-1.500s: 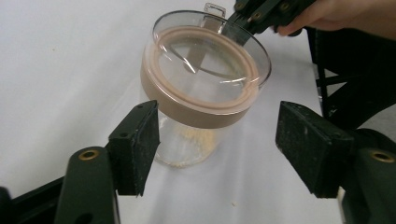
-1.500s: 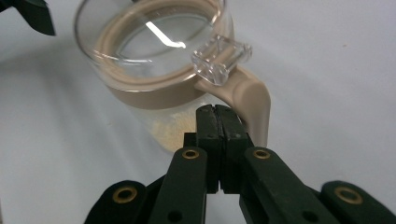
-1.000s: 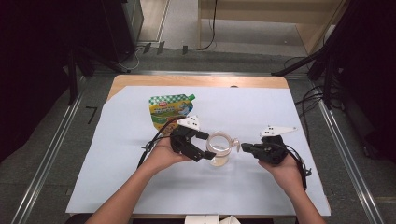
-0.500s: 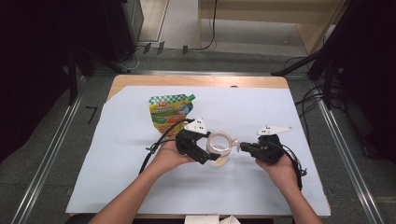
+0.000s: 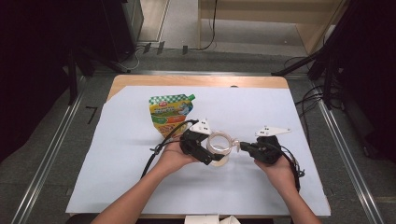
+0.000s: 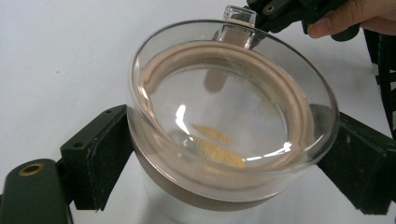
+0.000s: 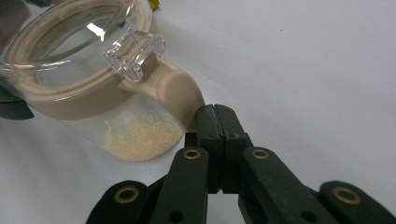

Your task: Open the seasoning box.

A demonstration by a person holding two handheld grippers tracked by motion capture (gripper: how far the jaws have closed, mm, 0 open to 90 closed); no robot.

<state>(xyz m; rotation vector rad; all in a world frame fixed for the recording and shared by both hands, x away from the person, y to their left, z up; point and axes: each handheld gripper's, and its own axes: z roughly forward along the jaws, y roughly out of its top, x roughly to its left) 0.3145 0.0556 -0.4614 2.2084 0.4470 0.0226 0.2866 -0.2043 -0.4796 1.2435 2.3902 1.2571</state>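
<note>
Closest to me, my left claw point(image 5: 208, 150) has its jaws spread wide around the clear jar point(image 5: 219, 145), one pad point(image 6: 100, 156) on each side of the beige band under the lid. They have just been opening a little wider, and the jar sits between them; the pads look pressed against its wall, so I judge it a steadying hold that keeps the jar from turning or sliding. The jar tilts a bit toward that claw, with a small heap of pale powder point(image 7: 136, 136) settled low inside.

Just across it, my right claw point(image 7: 217, 122) is pressed together with nothing between its jaws, its tips touching the beige latch point(image 7: 180, 95) below the clear lid tab point(image 7: 134, 55). I read that as a push on the clasp.

Farther off, beyond my left claw, a colourful pouch point(image 5: 171, 113) lies flat on the white sheet point(image 5: 280, 112), well clear of the work.
</note>
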